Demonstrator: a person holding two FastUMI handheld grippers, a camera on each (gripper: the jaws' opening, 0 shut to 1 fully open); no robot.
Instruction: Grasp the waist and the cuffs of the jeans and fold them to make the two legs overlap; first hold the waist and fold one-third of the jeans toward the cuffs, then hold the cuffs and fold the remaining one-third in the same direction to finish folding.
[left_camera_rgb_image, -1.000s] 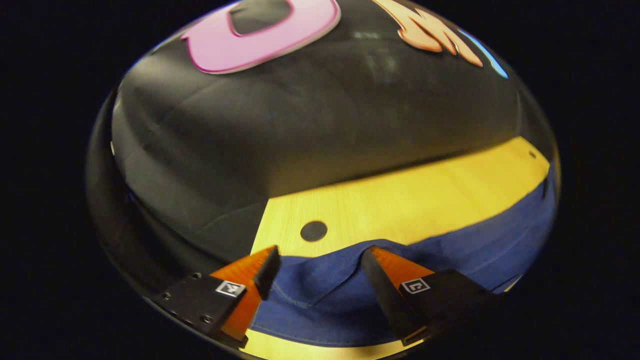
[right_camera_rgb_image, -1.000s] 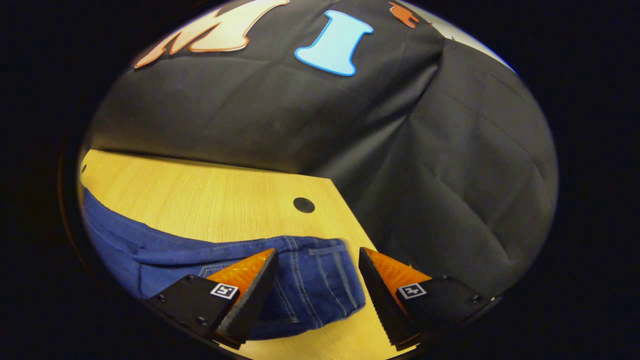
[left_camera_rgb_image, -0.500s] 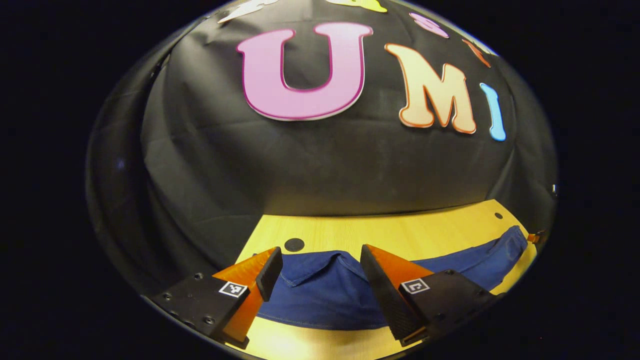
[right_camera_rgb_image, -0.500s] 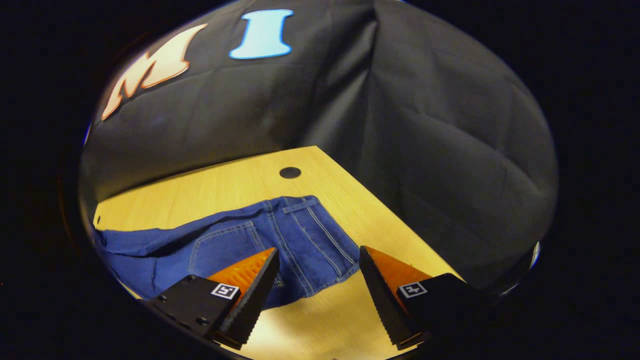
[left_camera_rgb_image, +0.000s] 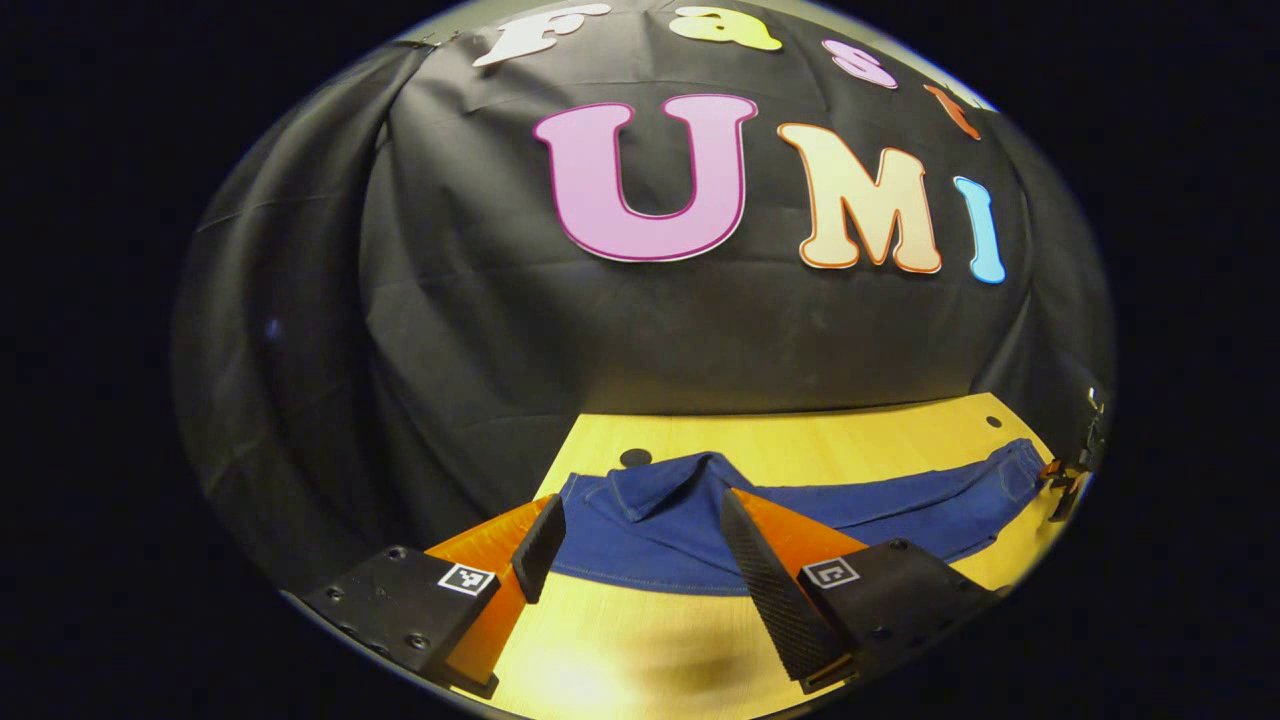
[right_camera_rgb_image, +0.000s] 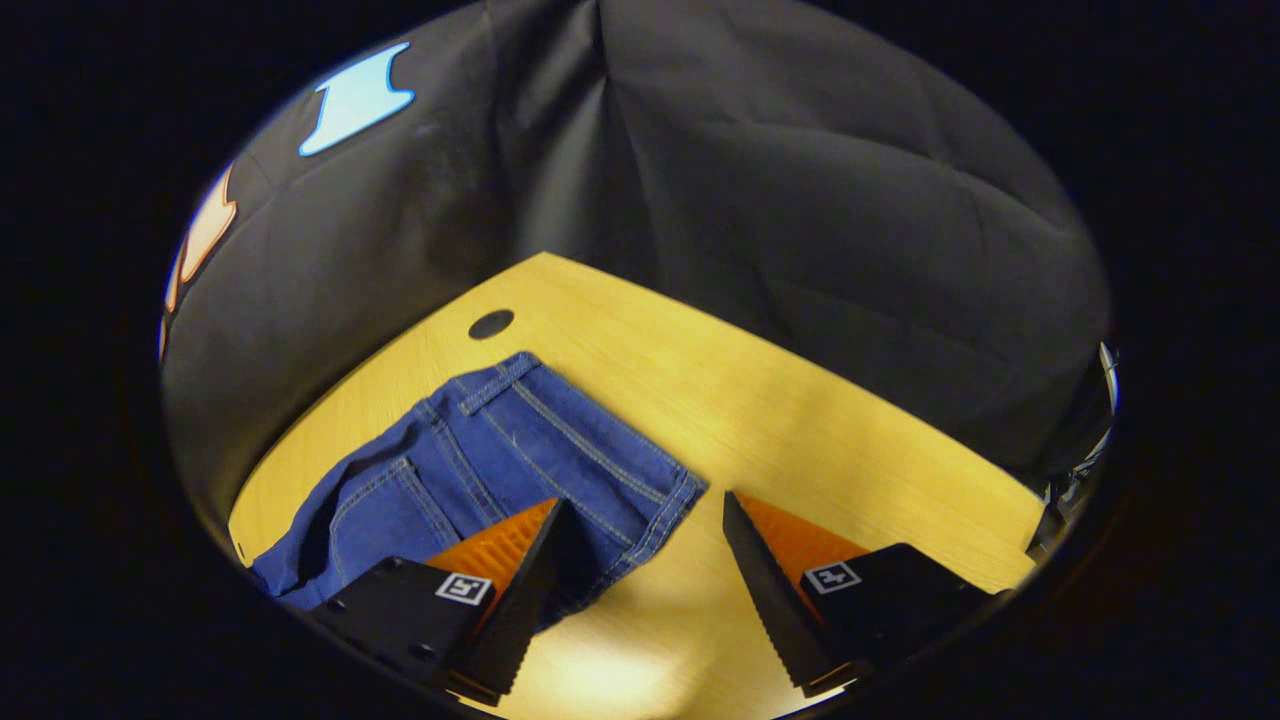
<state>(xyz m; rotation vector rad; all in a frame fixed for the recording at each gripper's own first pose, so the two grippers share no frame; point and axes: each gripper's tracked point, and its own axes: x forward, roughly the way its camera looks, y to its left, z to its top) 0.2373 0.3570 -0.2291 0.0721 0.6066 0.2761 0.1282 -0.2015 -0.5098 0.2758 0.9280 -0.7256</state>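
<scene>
Jeans (left_camera_rgb_image: 800, 510): one pair, flat on table (right_camera_rgb_image: 800, 400). Left gripper (left_camera_rgb_image: 640, 545), right gripper (right_camera_rgb_image: 640, 560): fingers wide, empty.

A pale yellow wooden tabletop with fine straight grain (left_camera_rgb_image: 820, 440) fills the lower part of the left gripper view, and it appears again in the right gripper view (right_camera_rgb_image: 800, 400). A small round black hole (right_camera_rgb_image: 490, 324) is cut into the board near its far corner; a similar hole (left_camera_rgb_image: 635, 458) sits near the far left edge in the left gripper view. Behind and beside the table hangs creased black cloth (right_camera_rgb_image: 800, 200), meeting in a folded corner. Warm light makes a soft bright patch on the near wood (right_camera_rgb_image: 610, 680).
</scene>
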